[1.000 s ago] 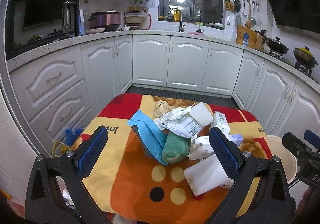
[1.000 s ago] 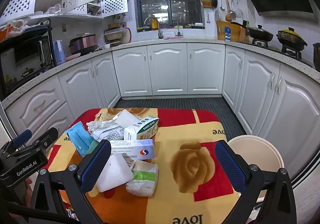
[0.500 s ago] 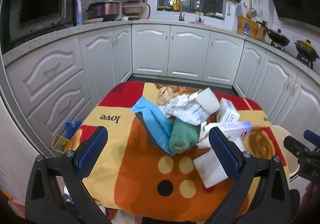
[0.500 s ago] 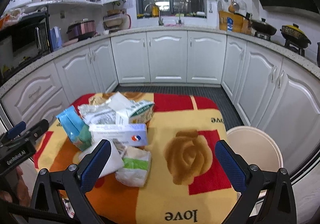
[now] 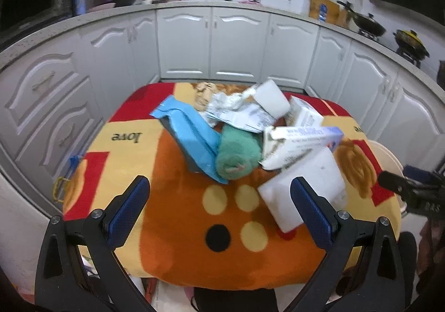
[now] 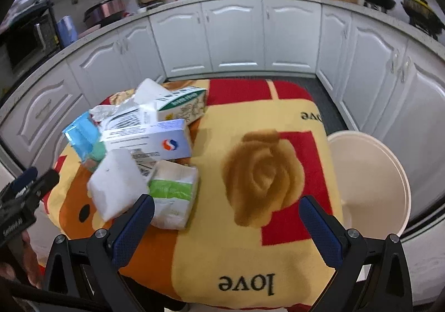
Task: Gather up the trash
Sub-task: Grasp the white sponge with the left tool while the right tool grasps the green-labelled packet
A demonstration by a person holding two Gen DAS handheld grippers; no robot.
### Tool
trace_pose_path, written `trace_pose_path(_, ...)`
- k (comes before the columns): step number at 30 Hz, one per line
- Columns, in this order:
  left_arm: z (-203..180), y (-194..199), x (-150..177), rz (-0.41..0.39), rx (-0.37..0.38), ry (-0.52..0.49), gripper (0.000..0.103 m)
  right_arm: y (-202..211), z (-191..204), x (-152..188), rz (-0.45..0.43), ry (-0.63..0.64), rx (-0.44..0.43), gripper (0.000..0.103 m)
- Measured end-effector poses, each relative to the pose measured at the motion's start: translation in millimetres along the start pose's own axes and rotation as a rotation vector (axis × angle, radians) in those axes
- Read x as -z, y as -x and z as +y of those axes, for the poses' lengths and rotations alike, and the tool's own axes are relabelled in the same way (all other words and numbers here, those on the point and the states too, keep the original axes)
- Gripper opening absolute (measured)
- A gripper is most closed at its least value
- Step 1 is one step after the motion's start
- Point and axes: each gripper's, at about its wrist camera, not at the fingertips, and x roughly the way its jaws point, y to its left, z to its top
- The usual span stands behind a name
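Observation:
A heap of trash lies on a table under a red, yellow and orange blanket (image 5: 178, 228). In it are a blue wrapper (image 5: 189, 134), a green rolled cloth (image 5: 239, 153), a white-and-blue box (image 6: 150, 142), a green-printed carton (image 6: 180, 106), a white foam block (image 6: 116, 184), a green-and-white tissue pack (image 6: 172, 195) and crumpled paper (image 5: 239, 114). My left gripper (image 5: 219, 214) is open and empty, above the table's near edge before the heap. My right gripper (image 6: 226, 228) is open and empty, above the blanket just right of the tissue pack.
A cream round bin (image 6: 370, 175) stands on the floor at the table's right side. White kitchen cabinets (image 5: 239, 44) curve round the back and both sides. A dark floor strip (image 6: 328, 106) runs between table and cabinets.
Both grippers have moved forward and tilted down toward the table. The trash heap now sits closer and larger in both views. Both stay open.

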Motion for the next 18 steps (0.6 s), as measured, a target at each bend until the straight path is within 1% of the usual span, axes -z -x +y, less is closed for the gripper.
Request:
trace_pose_path(5,-23.1,-11.4,7.1,0.069,0.102,-0.12,0.101,-2.7,-7.5,0.2,0.027,-0.029,0.003,0.103)
trace_pose_path(7,-33.5,-17.0,10.2,0.083,0.127,-0.178,0.101,-4.4,-9.4,-0.4,0.037,-0.038,-0.006,0.103)
trace_pose_path(11,-52.3,-26.8,11.0,0.059,0.116,-0.293,0.101,-6.7,-10.1,0.3,0.051,-0.036,-0.009,0.103)
trace_pose_path(14,-62.8,-35.3,9.9,0.053,0.128,-0.363,0.101,-9.3,-11.4,0.0,0.065,-0.037,-0.011,0.103)
trace_pose_path(16,-69.0,-44.9,9.3,0.058,0.131,-0.401,0.101,-11.2,-12.3,-0.4,0.072,-0.04,-0.009,0.103)
trace_pose_path(18,-73.5,-54.6,9.2,0.072,0.127,-0.417,0.101,-14.0,-13.3,-0.9,0.081,-0.044,-0.011,0.103)
